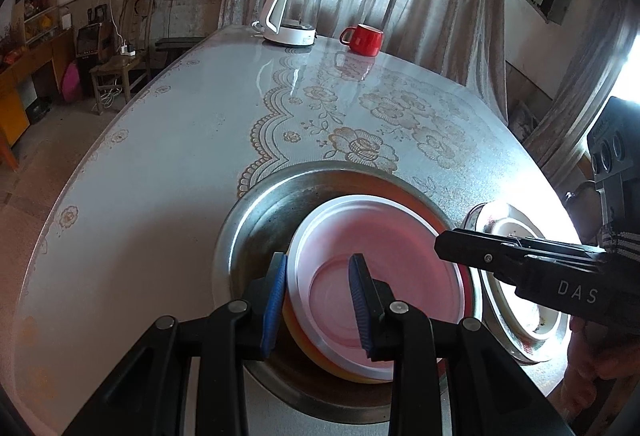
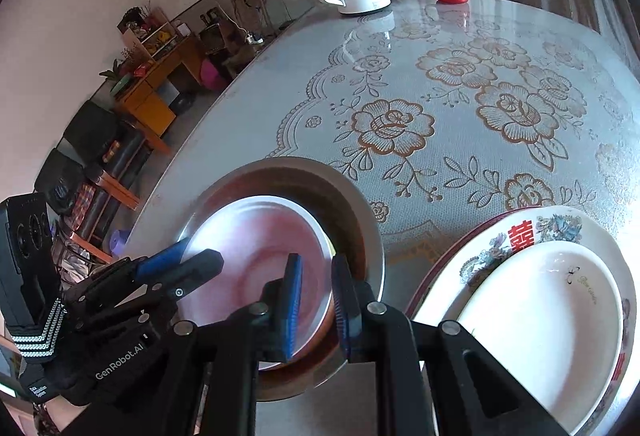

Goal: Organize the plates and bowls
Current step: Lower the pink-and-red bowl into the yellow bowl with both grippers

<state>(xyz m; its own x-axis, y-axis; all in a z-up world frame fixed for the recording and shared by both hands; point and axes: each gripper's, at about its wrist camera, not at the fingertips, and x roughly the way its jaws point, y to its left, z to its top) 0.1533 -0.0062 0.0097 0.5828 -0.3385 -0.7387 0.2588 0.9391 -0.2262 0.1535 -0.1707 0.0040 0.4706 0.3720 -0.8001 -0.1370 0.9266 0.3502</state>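
Note:
A pink bowl with a white rim [image 1: 380, 276] sits nested on an orange bowl inside a large steel basin [image 1: 256, 228] at the table's near edge. My left gripper [image 1: 320, 296] is open, its blue pads astride the pink bowl's left rim. My right gripper [image 2: 316, 300] is open, its pads astride the right rim of the same pink bowl [image 2: 256, 256]; it shows from the side in the left wrist view [image 1: 452, 240]. To the right, a plain white plate [image 2: 540, 316] lies on a flowered plate with red characters [image 2: 520, 232].
A white and glass kettle [image 1: 294, 16] and a red mug [image 1: 364, 39] stand at the table's far edge. The table [image 1: 180, 140] has a floral lace cover under glass. A wooden chair and cabinets stand at the left beyond the table.

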